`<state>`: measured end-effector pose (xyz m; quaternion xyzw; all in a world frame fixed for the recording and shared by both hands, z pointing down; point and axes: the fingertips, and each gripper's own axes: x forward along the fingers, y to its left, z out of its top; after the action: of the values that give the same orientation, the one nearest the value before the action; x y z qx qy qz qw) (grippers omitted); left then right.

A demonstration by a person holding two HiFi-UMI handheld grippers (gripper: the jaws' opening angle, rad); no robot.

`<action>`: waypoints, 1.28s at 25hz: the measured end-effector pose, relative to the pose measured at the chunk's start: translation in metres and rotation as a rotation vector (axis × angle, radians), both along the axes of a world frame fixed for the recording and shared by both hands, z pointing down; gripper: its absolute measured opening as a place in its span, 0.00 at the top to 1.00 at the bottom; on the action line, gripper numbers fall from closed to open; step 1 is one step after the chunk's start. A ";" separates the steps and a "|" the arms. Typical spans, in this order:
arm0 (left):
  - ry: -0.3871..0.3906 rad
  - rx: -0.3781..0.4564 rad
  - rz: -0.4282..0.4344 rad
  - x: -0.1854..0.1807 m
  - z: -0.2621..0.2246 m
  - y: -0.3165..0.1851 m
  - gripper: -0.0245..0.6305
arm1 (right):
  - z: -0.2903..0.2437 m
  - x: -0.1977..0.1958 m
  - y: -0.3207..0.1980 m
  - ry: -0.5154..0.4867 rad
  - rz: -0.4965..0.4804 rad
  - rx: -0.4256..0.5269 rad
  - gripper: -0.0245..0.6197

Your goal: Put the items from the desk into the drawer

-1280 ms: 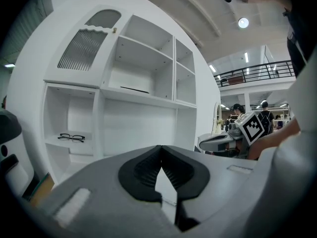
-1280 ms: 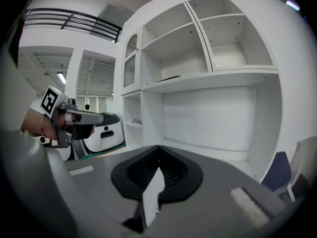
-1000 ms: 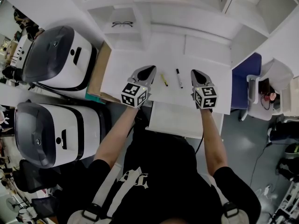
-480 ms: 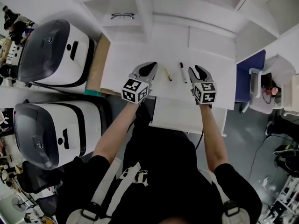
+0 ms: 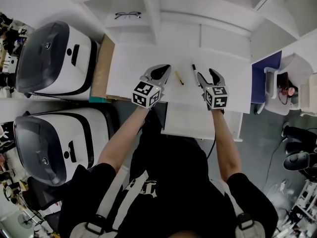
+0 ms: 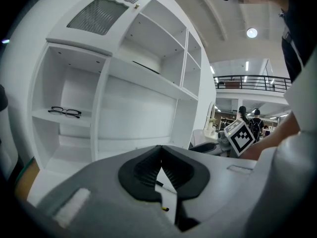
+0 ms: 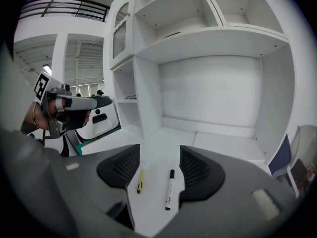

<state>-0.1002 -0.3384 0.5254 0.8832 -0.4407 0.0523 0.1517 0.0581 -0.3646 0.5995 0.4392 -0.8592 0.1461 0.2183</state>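
Observation:
A yellow pen (image 5: 178, 78) and a black-capped white marker (image 5: 193, 67) lie on the white desk (image 5: 133, 63), the pen to the left. My right gripper (image 5: 210, 75) hovers just to the right of the marker; its jaws have just been opening and now stand open with nothing gripped. The right gripper view shows the pen (image 7: 140, 180) and the marker (image 7: 169, 189) on the desk beyond that gripper (image 7: 159, 167). My left gripper (image 5: 159, 73), left of the pen, is shut and empty (image 6: 161, 161). Below the desk's front edge a white drawer (image 5: 193, 123) stands out.
Black glasses (image 5: 128, 15) lie on a shelf of the white cabinet behind the desk. Two white-and-black machines (image 5: 54, 58) (image 5: 49, 143) stand at the left, next to a cardboard sheet (image 5: 99, 66). A blue chair (image 5: 260, 81) is at the right.
The right gripper's jaws have gone from shut to wide open. Both grippers have come down a little closer to the desk beside the pen and marker.

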 end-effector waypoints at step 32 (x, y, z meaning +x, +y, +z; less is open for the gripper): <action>0.007 -0.159 0.072 0.008 0.097 -0.037 0.96 | 0.172 0.008 -0.021 0.138 0.067 -0.286 0.63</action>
<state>-0.0923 -0.3758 0.6221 0.8838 -0.4026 0.0895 0.2207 0.0661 -0.3854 0.7715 0.4411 -0.7972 0.2437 0.3324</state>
